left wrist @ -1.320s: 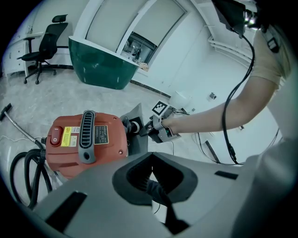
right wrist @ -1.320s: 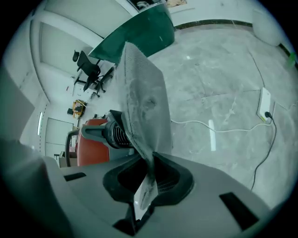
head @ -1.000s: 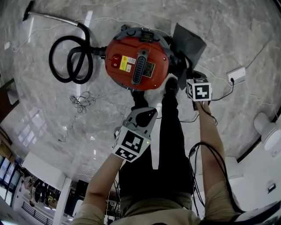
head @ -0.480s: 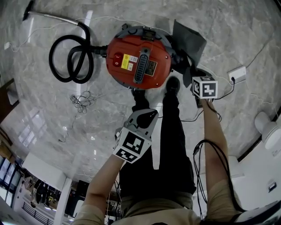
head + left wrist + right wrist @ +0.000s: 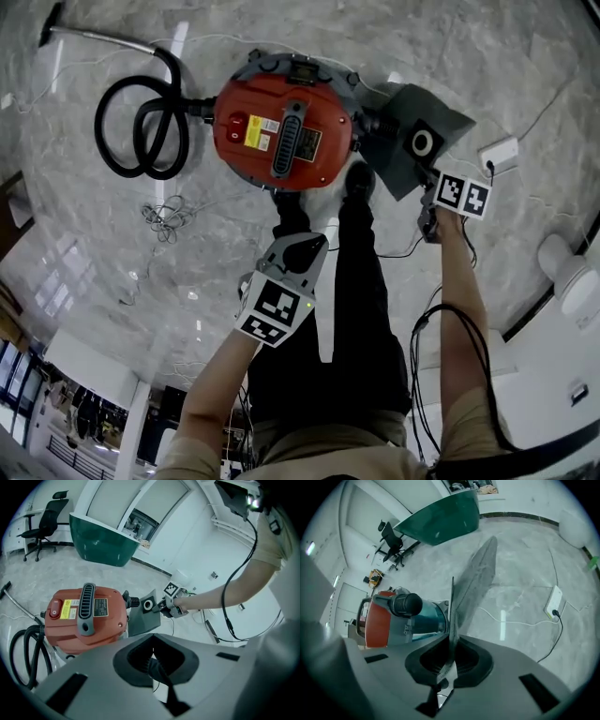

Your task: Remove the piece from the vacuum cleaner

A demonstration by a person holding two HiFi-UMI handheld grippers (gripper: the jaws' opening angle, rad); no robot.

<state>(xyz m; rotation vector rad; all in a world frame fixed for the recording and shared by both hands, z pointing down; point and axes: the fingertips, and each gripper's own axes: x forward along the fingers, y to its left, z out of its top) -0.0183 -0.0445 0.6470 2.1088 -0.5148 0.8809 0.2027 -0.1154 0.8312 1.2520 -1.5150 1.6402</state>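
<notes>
Right gripper (image 5: 451,651) is clamped on the bottom edge of the grey piece (image 5: 412,141), which hangs just beside the black port on the red vacuum cleaner (image 5: 281,136) (can't tell if it's hooked on). It looks thin, light and a bit floppy, so I'd grip closer to the stiffer part around its round hole. Left gripper (image 5: 300,248) is closed on nothing, well back.

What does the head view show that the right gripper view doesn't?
Only the head view: the coiled black hose, the left claw and the person's legs. Only the right gripper view: the green counter, an office chair, and the right claw shut on the grey dust bag. Both: the red vacuum cleaner, the dust bag and the white power strip.
</notes>
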